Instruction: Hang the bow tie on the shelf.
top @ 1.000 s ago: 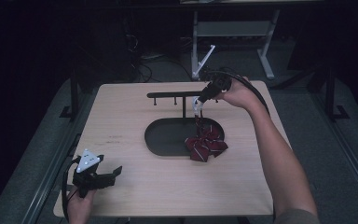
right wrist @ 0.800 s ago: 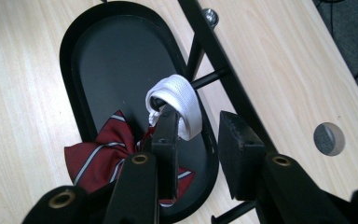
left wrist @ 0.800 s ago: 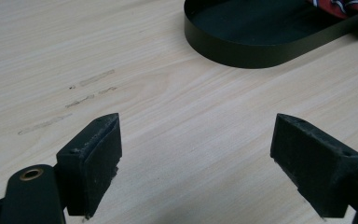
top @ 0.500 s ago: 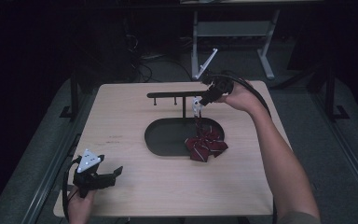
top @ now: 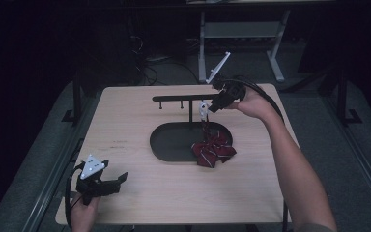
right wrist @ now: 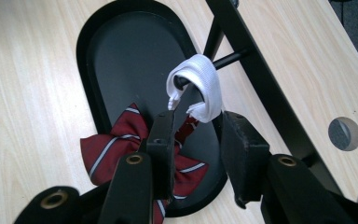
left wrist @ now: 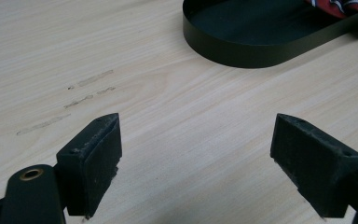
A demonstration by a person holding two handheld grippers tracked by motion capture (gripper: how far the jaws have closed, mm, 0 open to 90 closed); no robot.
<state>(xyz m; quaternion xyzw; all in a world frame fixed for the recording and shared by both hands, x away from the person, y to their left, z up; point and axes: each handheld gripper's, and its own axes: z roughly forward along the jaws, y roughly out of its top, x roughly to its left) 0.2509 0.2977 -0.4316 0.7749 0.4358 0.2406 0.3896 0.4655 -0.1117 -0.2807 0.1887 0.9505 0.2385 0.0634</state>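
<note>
So the right gripper [top: 211,107] is up at the far side of the wooden table [top: 125,125], right by the black hanger stand [top: 183,98] that rises out of an oval black tray [top: 166,142]. From the right gripper view its jaws sit fairly close together with the white elastic band [right wrist: 200,86] between them near the tips; the left jaw looks to be against the strap, but I honestly can't tell if the right one touches it, so whether it's actually clamped or just loosely around it is unclear. That white band is looped over a short peg [right wrist: 228,58] sticking out from the stand's crossbar. Below it the red striped bow tie [top: 213,151] lies crumpled at the near right end of the tray, partly spilling over the rim onto the table, with a dark strap running up from it toward the white loop. The left gripper [top: 107,183] is way off at the near left corner of the table, jaws spread wide apart with nothing between them, just bare wood under it and the tray's curved wall [left wrist: 261,53] farther off.
</note>
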